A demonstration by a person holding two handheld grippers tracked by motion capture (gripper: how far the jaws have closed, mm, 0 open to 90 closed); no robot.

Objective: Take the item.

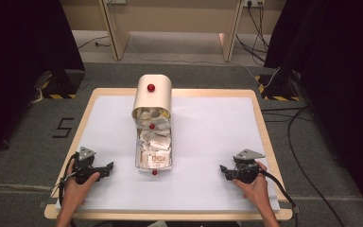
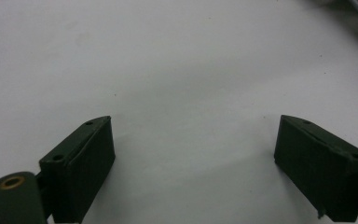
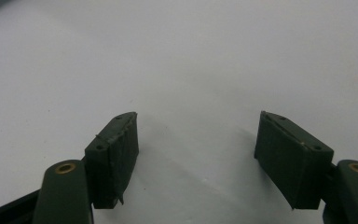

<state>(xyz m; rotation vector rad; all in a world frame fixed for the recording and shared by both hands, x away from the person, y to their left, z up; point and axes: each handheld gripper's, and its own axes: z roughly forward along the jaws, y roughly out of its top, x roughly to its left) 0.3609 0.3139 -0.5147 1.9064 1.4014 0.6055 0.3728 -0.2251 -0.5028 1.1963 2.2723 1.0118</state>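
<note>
Resting on the white desk (image 1: pixel 208 142), the left gripper (image 1: pixel 105 169) and right gripper (image 1: pixel 225 170) flank a drawer (image 1: pixel 154 150) pulled out of its rounded box (image 1: pixel 152 97), jaws apart and empty. The drawer looks light, packed with soft paper sachets; its small red knob (image 1: pixel 154 172) offers the likeliest, slippery hold.

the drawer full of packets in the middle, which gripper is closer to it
Left. The left gripper rests on the table just left of the open drawer, its open jaws pointing at the front end. The right gripper, also open, sits farther off to the drawer's right.
</note>
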